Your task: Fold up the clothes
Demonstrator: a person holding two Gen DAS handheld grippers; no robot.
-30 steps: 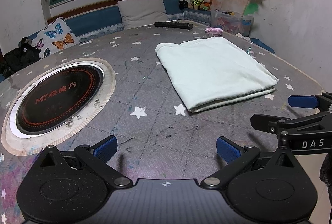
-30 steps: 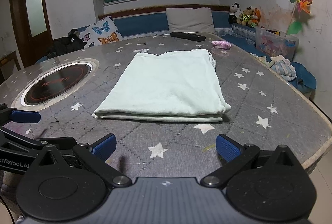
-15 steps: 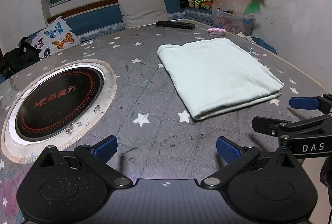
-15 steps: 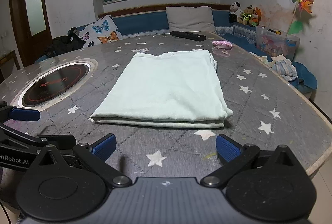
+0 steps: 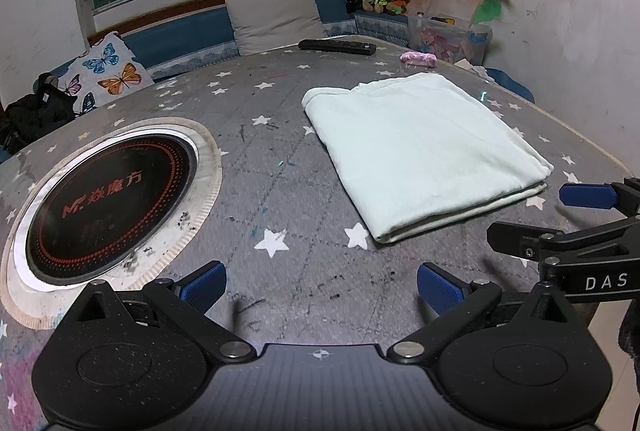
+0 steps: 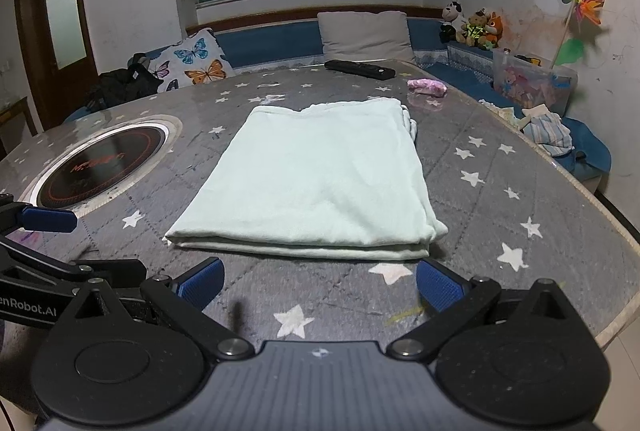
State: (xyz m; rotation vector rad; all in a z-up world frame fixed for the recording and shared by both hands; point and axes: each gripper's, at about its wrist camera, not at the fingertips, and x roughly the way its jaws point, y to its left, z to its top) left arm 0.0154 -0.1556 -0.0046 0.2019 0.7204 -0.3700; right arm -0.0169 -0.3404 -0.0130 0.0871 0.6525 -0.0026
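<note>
Covering the table (image 6: 520, 167), a star-patterned cloth bore the folded pale-green garment (image 6: 320, 175), right of the round cooktop (image 5: 108, 199), long axis running away. Right gripper (image 6: 318, 285), fingers spread and empty, sat nearest; left gripper (image 5: 320, 287), likewise spread, probably farther.

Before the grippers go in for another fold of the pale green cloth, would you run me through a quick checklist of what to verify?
1. Left gripper open and empty: ok.
2. Right gripper open and empty: ok.
3. Pale green cloth lying flat, layers stacked, near edge facing the right gripper: ok.
4. Both grippers clear of the cloth, neither touching it: ok.
5. Fold area clear: ok; remote control and pink item lie beyond the far edge, induction hob off to the left.
6. Far right corner neat: cannot tell; it looks slightly bunched.
</note>
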